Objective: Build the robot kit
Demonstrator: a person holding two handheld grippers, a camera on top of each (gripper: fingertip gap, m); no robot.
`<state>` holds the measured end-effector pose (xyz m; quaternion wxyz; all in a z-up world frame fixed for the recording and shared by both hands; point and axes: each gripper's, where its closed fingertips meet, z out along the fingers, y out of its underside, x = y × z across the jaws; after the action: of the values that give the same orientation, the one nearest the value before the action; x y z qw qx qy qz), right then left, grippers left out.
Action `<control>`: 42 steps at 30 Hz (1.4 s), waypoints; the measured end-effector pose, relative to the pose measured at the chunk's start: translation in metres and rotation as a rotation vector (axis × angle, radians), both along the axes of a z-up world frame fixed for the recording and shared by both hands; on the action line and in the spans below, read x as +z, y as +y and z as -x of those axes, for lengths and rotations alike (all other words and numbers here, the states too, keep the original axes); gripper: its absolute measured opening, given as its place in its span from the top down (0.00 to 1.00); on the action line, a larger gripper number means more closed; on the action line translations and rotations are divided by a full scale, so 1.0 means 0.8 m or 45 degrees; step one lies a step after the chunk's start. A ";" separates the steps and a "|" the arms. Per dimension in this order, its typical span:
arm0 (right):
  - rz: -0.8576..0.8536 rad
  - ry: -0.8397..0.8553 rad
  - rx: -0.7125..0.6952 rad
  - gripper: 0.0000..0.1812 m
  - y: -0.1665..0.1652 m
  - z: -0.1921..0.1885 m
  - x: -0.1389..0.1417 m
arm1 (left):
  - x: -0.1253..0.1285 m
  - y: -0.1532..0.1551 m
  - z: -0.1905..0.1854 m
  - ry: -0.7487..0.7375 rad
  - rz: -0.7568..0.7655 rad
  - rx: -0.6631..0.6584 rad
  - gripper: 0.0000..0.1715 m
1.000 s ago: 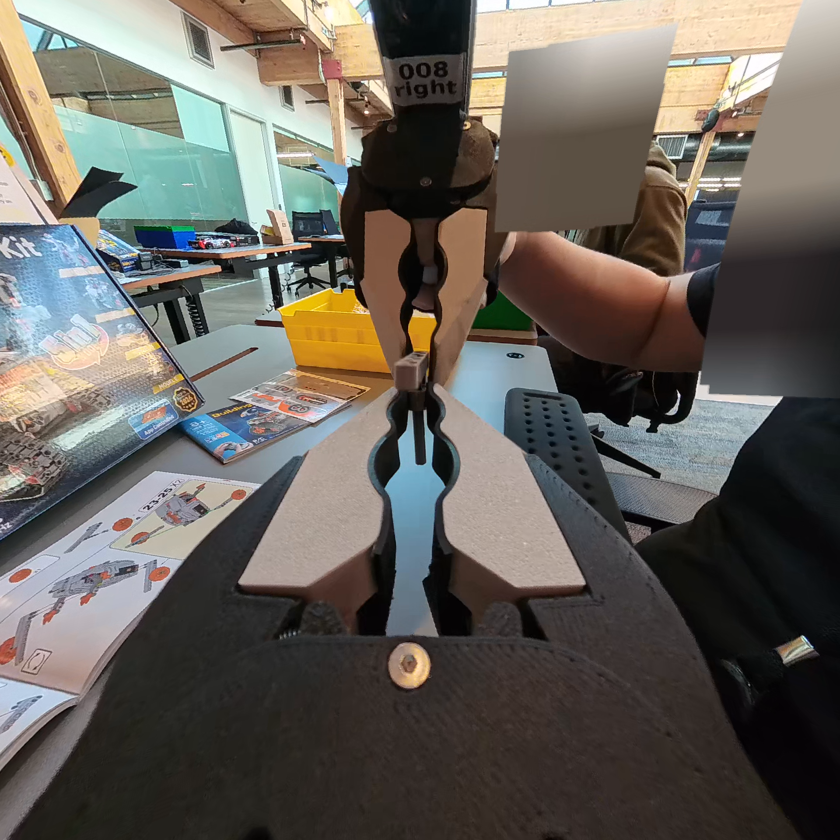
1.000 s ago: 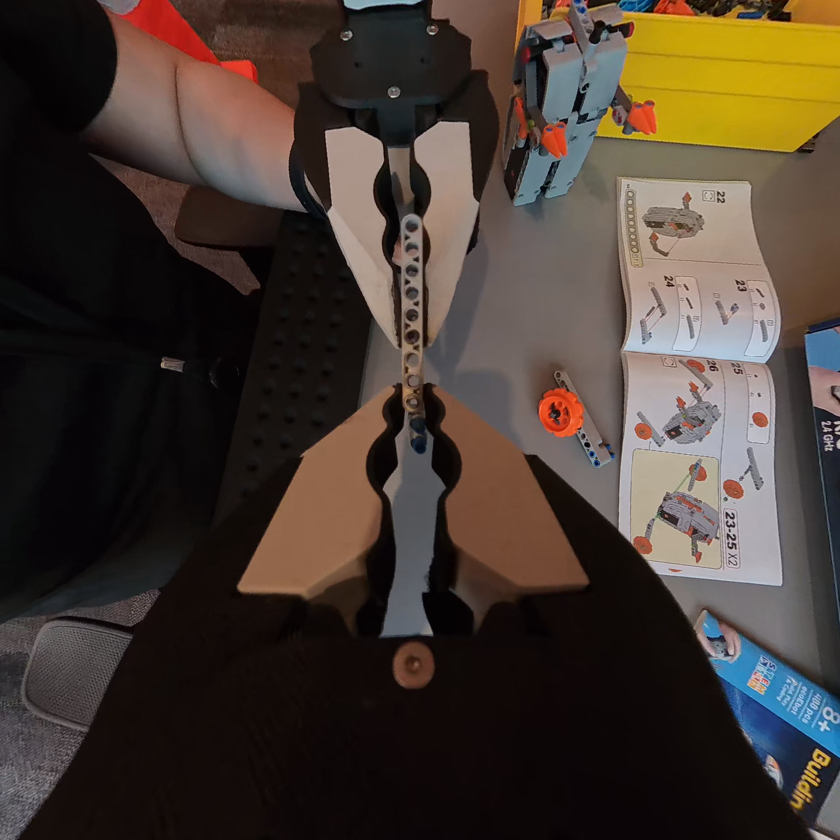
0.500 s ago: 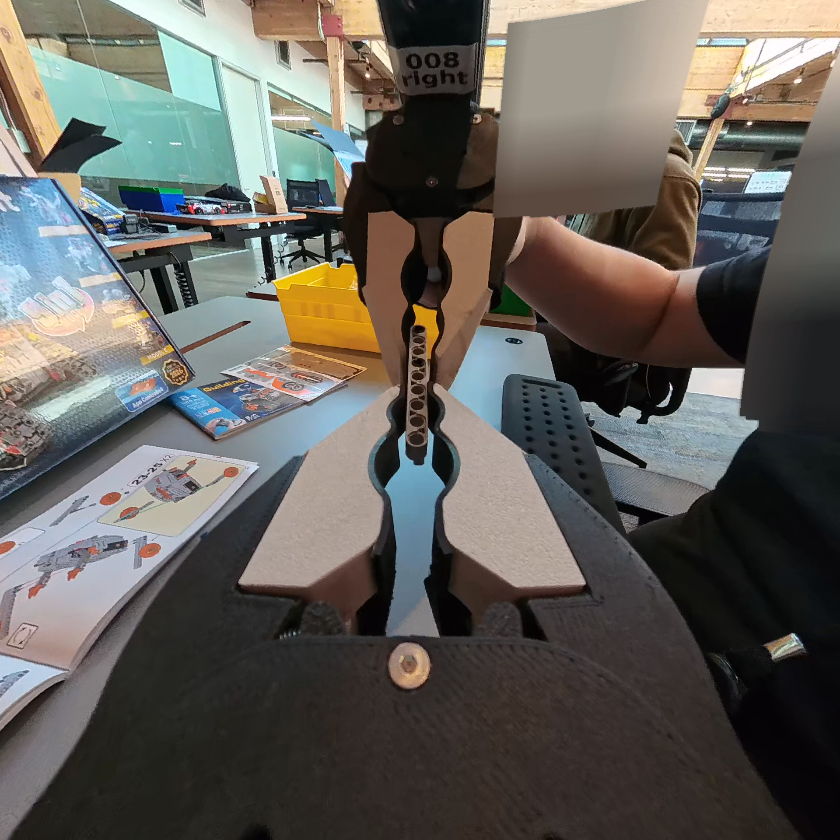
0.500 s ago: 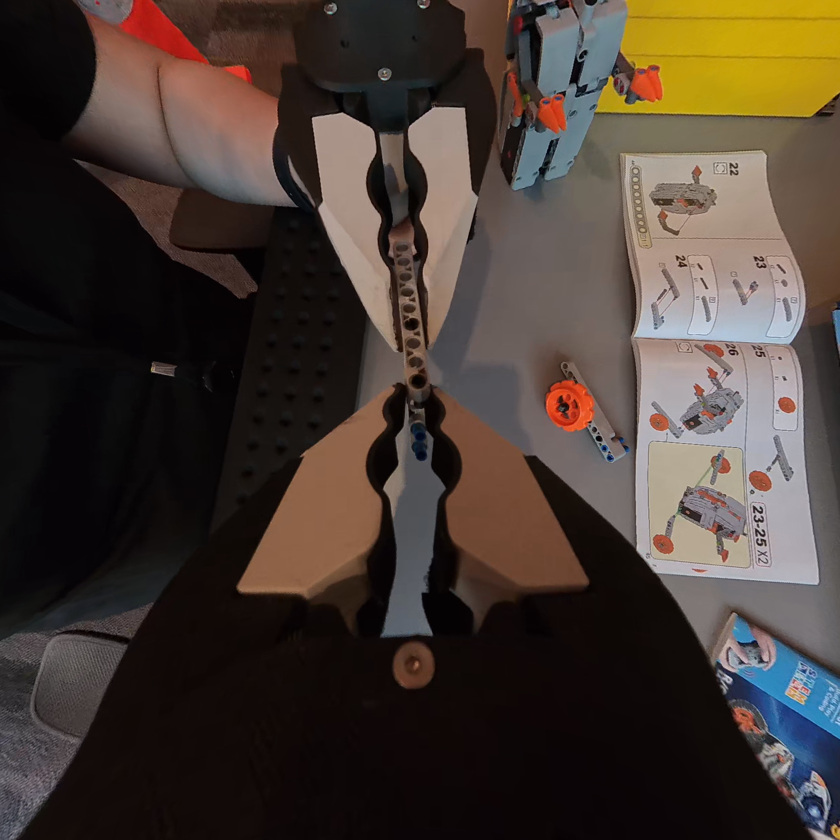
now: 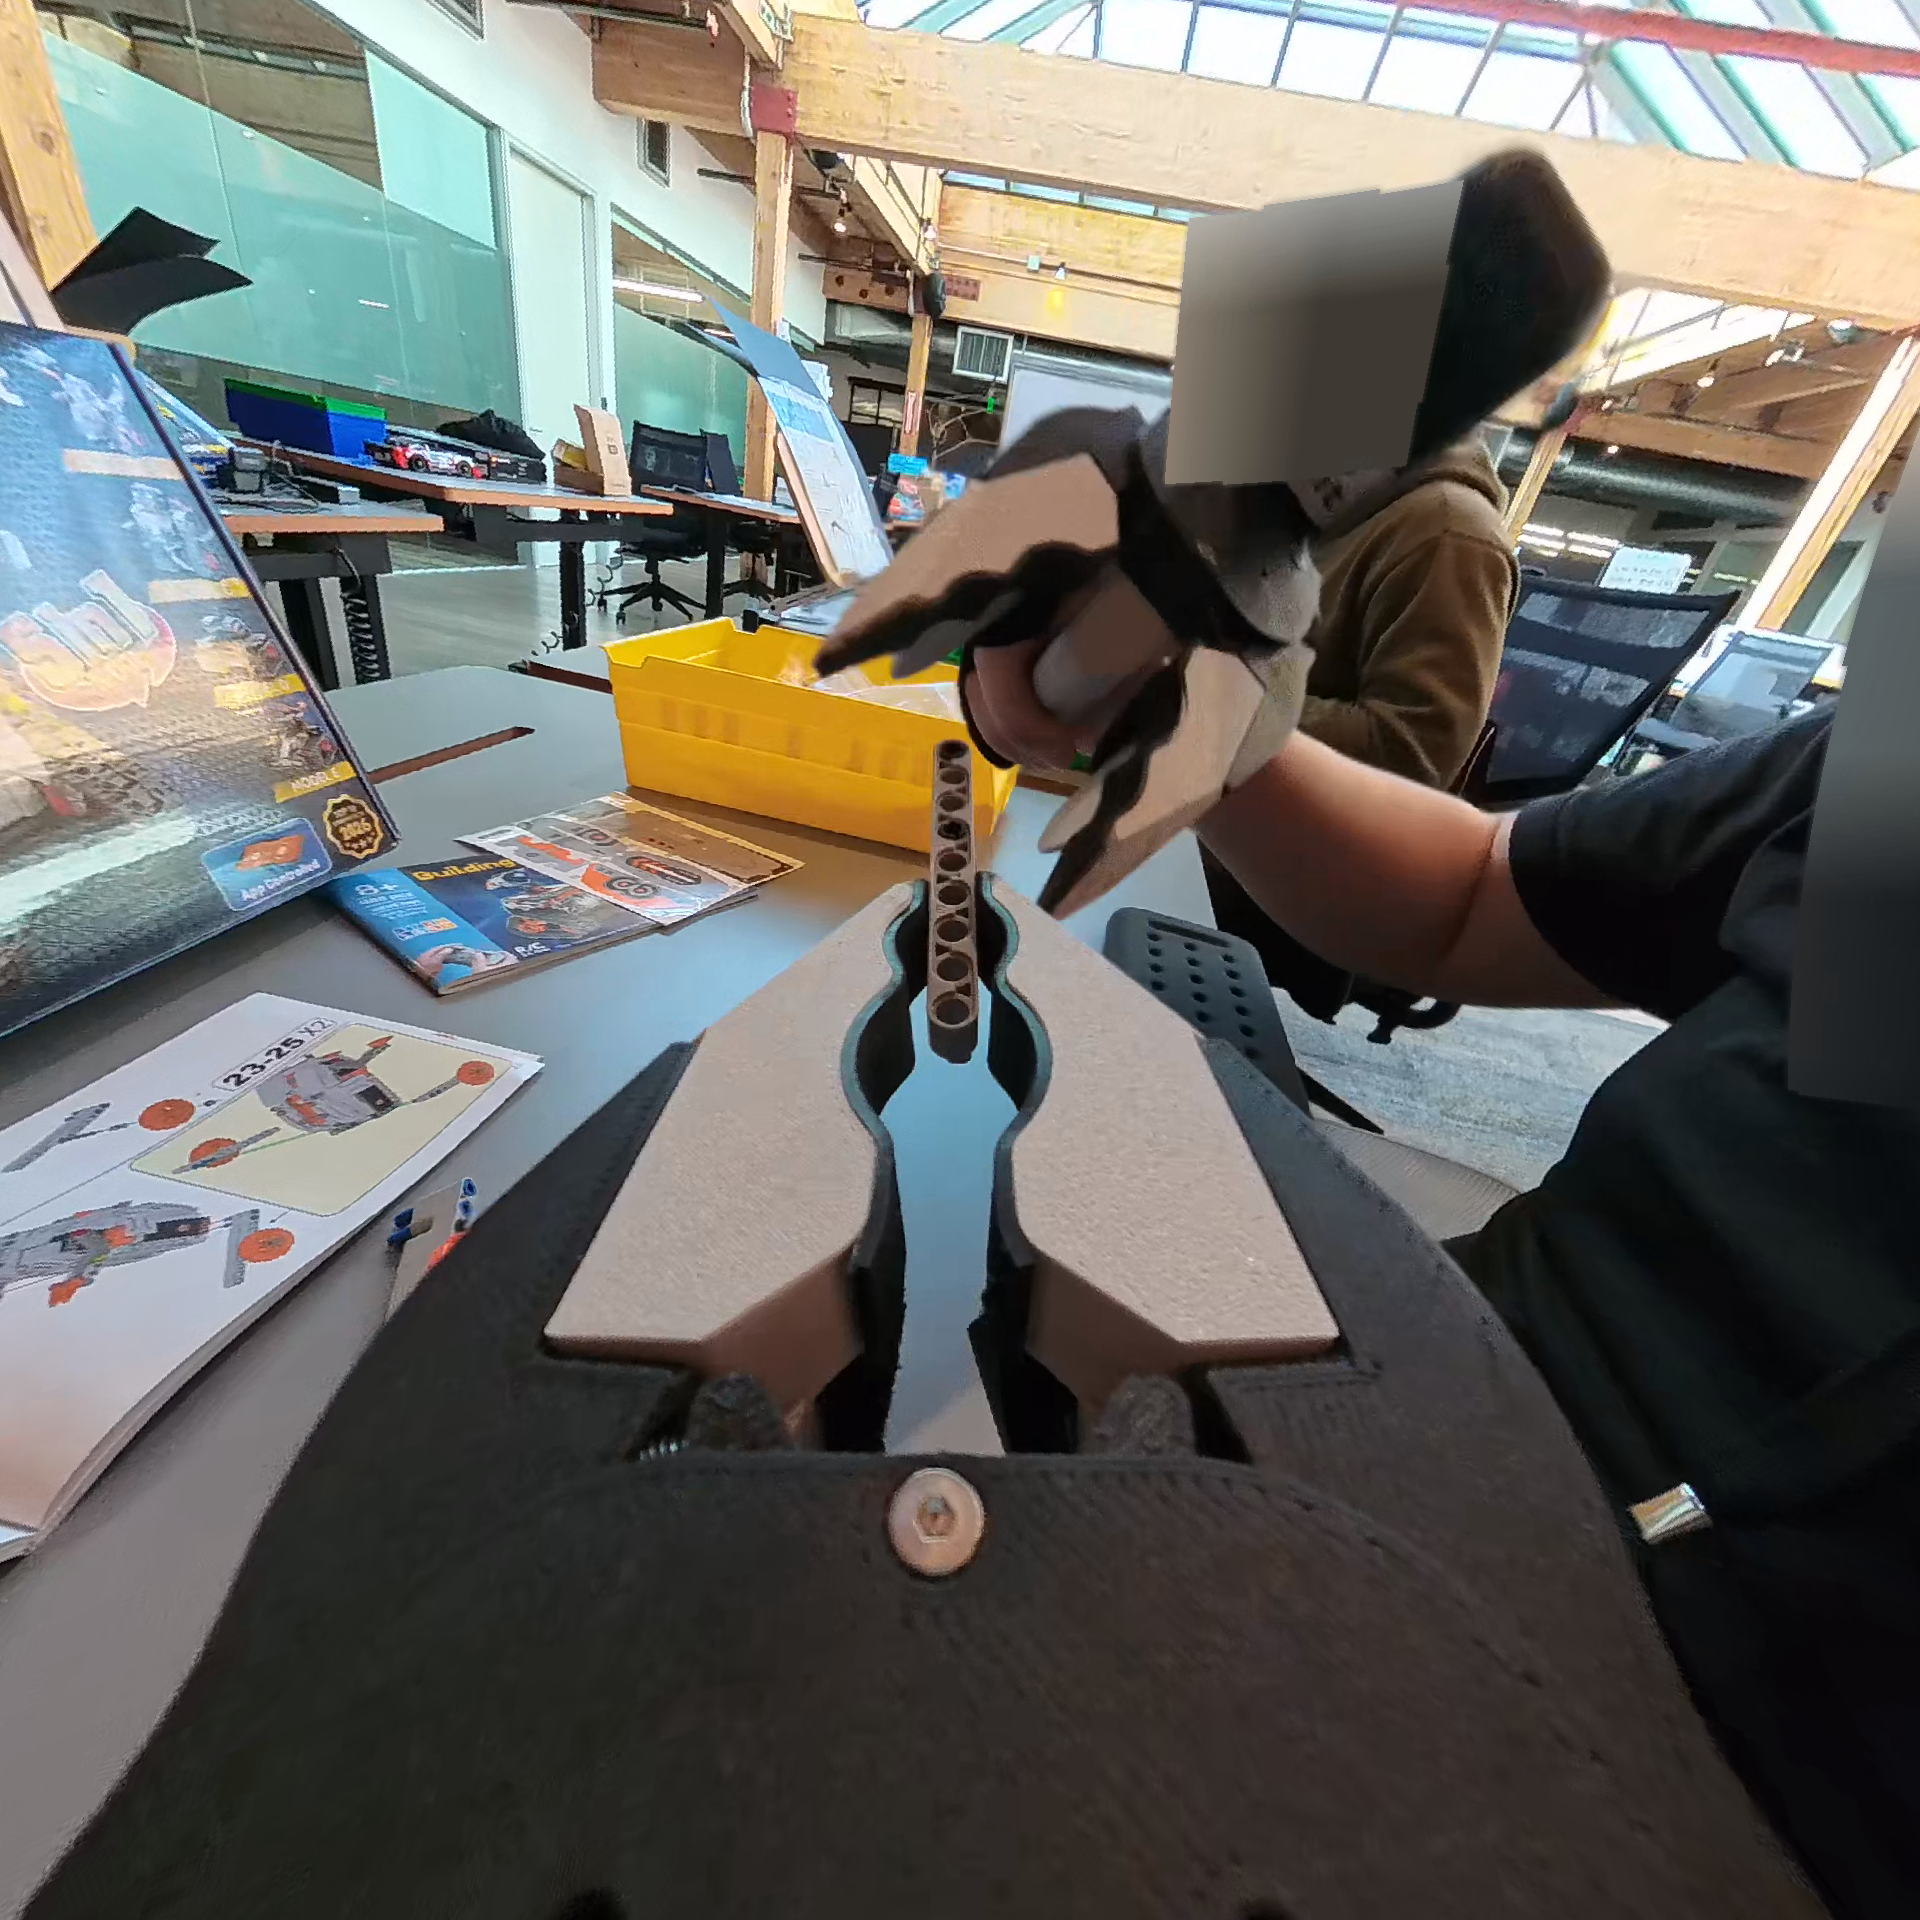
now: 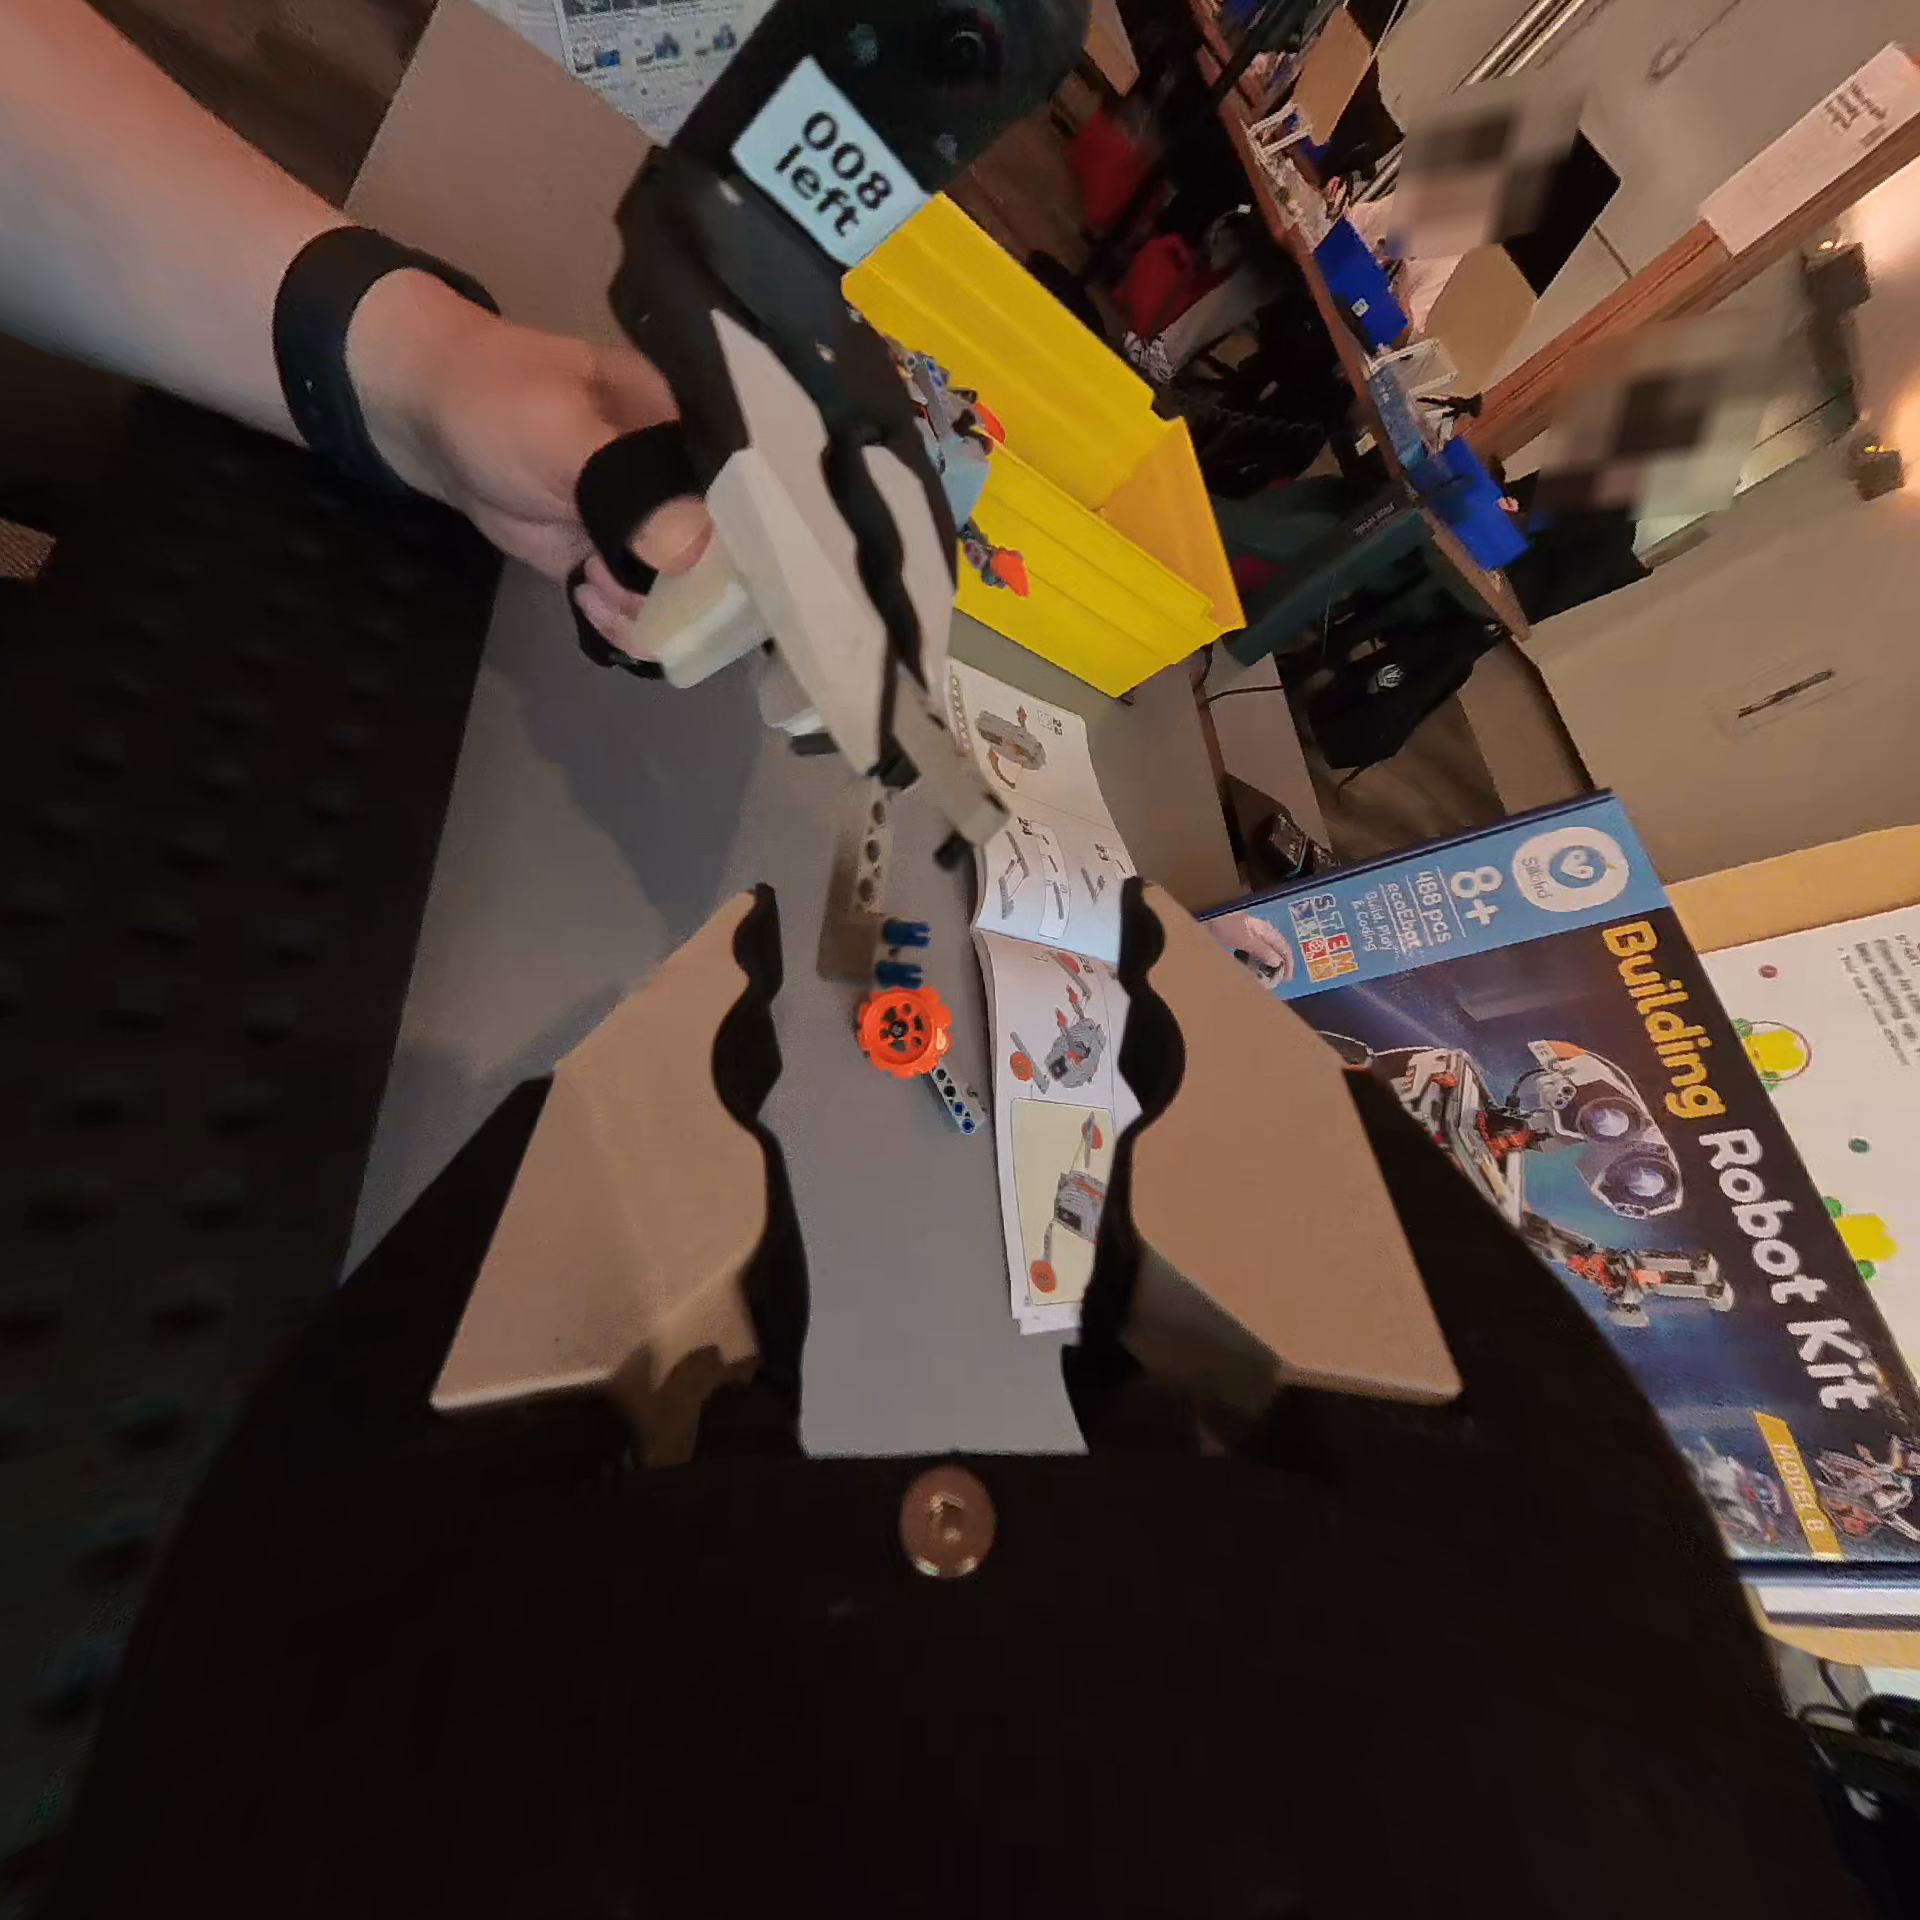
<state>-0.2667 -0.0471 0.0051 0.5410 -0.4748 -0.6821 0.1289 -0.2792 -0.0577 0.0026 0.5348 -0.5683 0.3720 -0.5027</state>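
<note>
My left gripper [image 5: 953,896] is shut on a grey beam with a row of holes [image 5: 951,800], which stands up from its tips above the grey table [image 5: 582,997]. In the right wrist view the left gripper [image 6: 920,805] holds the beam [image 6: 871,873] pointing down, with two blue pins [image 6: 900,951] at its lower end. My right gripper [image 6: 948,899] is open and empty, a little back from the beam. Its fingers [image 5: 1143,790] show spread and blurred beside the beam's top. An orange gear on a short beam [image 6: 906,1031] lies on the table just below the pins.
An open instruction booklet [image 6: 1055,1039] lies right of the gear, and a blue kit box [image 6: 1558,1143] beyond it. A yellow bin [image 6: 1070,499] stands at the back with a grey robot model [image 6: 951,426] before it. A black perforated chair [image 6: 208,831] is on the left. A person in a brown hoodie [image 5: 1403,623] sits behind. The tips of both grippers are at nearly the same place.
My right gripper has let go of the beam, opened and swung back and aside. My left gripper still holds the beam, now carrying the blue pins.
</note>
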 end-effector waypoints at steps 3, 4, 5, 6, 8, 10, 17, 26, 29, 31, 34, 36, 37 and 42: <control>0.066 0.069 0.021 0.70 -0.012 -0.002 0.005 | 0.000 0.000 0.000 0.002 0.007 -0.008 0.97; 0.078 0.106 0.048 0.71 -0.018 -0.001 0.015 | -0.003 0.001 0.000 0.016 0.006 -0.005 0.97; 0.050 0.104 0.076 0.71 -0.023 0.000 0.024 | -0.005 0.001 -0.001 0.028 0.006 -0.004 0.97; -0.029 0.044 0.094 0.70 -0.027 0.001 0.026 | -0.006 0.001 -0.002 0.035 0.009 -0.006 0.97; -0.279 -0.178 0.070 0.65 -0.024 0.004 0.013 | -0.009 0.002 -0.004 0.045 0.024 -0.008 0.97; -0.466 -0.367 0.029 0.61 -0.016 0.008 -0.006 | -0.012 0.002 -0.005 0.054 0.037 -0.008 0.97; -0.558 -0.450 -0.126 0.65 0.009 0.017 -0.036 | -0.012 0.004 -0.004 0.051 0.053 -0.004 0.97; -0.600 -0.322 -0.240 0.78 0.018 0.023 -0.031 | -0.007 0.005 0.000 0.027 0.048 0.007 0.97; -0.605 -0.283 -0.273 0.81 0.020 0.022 -0.030 | -0.005 0.005 0.002 0.005 0.056 0.008 0.97; -0.575 -0.243 -0.284 0.84 0.019 0.022 -0.030 | -0.003 0.006 0.003 -0.010 0.058 0.011 0.97; -0.562 -0.192 -0.270 0.90 0.013 0.026 -0.028 | 0.000 0.007 0.005 -0.031 0.062 0.012 0.97; -0.576 -0.198 -0.280 0.90 0.014 0.028 -0.030 | 0.000 0.006 0.004 -0.033 0.067 0.009 0.97; -0.553 -0.211 -0.284 0.89 0.014 0.029 -0.035 | -0.001 0.006 0.003 -0.029 0.068 0.009 0.97; -0.411 -0.110 -0.263 0.89 0.011 0.029 -0.041 | -0.008 0.006 0.001 -0.012 0.100 -0.016 0.97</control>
<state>-0.2902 -0.0380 -0.0278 0.5906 -0.4544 -0.6642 -0.0591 -0.2801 -0.0529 -0.0035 0.5106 -0.5843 0.3528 -0.5229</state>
